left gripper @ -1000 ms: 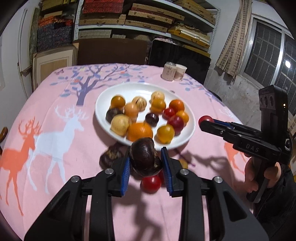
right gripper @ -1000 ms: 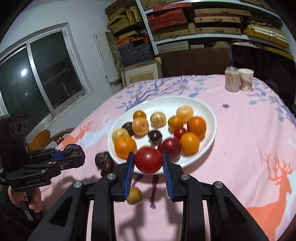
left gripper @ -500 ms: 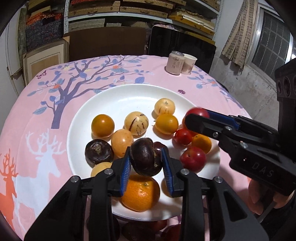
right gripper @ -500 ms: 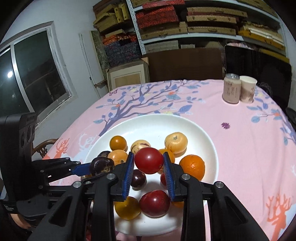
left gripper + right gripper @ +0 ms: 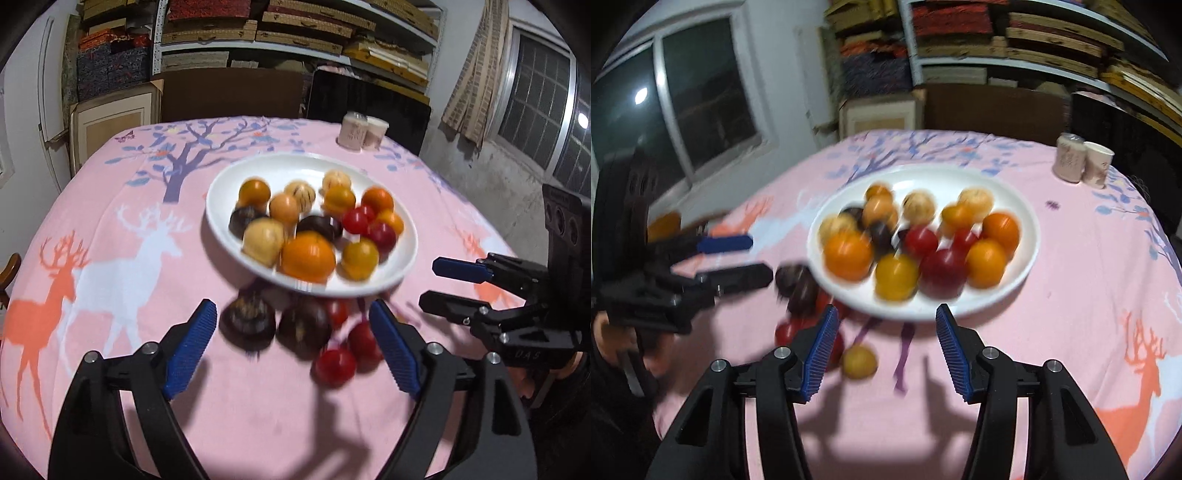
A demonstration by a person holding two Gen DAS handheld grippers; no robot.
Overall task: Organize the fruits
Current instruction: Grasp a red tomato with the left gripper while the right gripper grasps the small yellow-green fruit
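A white plate (image 5: 280,170) (image 5: 1008,188) holds several orange, yellow, red and dark fruits. On the pink cloth before it lie two dark fruits (image 5: 247,325) and a few red fruits (image 5: 334,365). My left gripper (image 5: 291,317) hangs over this loose pile, its jaws opening wide, the pads touching nothing. My right gripper (image 5: 888,317) sits at the plate's near rim, its jaws opening with nothing between them. A small yellow fruit (image 5: 858,362) lies just below it. Each gripper shows in the other's view: the right gripper (image 5: 428,282) and the left gripper (image 5: 761,258). Both views are blurred.
Two pale cups (image 5: 364,131) (image 5: 1082,162) stand at the table's far right. Shelves with stacked boxes and a dark panel line the back wall. The round table's edges fall away left and right. A hand (image 5: 613,332) holds the left gripper's grip.
Both grippers opened and let go: the dark fruit and the red fruit now lie on the plate. Both hands pulled back from over the plate to its near side.
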